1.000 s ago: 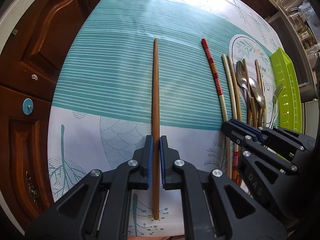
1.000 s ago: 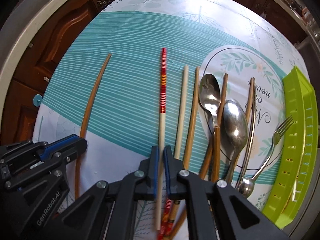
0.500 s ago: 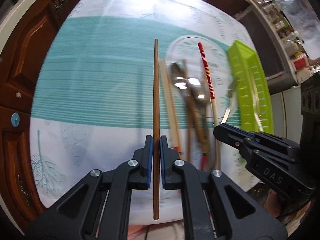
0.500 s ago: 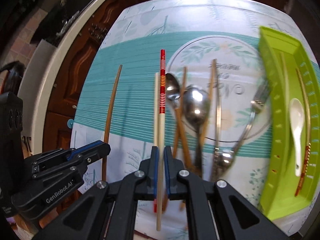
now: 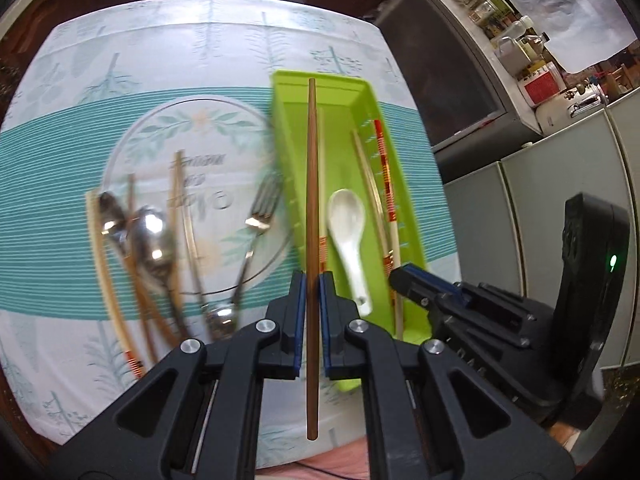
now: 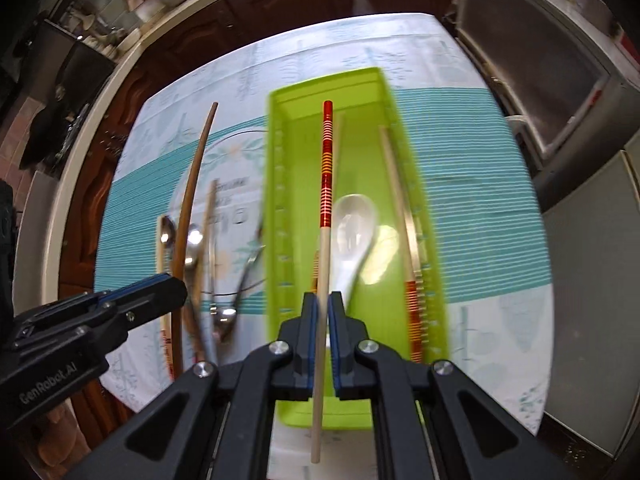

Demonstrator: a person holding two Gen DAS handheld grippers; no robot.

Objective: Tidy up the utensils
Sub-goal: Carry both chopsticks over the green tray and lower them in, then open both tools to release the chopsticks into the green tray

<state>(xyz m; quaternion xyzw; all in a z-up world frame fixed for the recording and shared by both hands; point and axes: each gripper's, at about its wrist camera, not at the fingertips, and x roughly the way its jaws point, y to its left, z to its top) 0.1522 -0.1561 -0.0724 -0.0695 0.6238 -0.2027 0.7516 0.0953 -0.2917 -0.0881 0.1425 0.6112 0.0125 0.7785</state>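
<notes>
Now, over on the left, the round glass plate with a leaf print carries two steel spoons, a steel fork and several loose wooden chopsticks, all waiting on the teal-striped tablecloth. Moving across, the left gripper is clamped on a plain brown wooden chopstick, which hangs lengthwise over the lime-green plastic tray. Inside the tray lie a white ceramic soup spoon and a few chopsticks. Further right, the right gripper is pinched tight on a pale chopstick with a red-and-orange banded end, also lined up over the tray. To do this well, I'd say keep each stick parallel to the tray's long walls, lower until it is close to the floor, clear of the spoon, then release gently so nothing bounces out or lands crosswise.
</notes>
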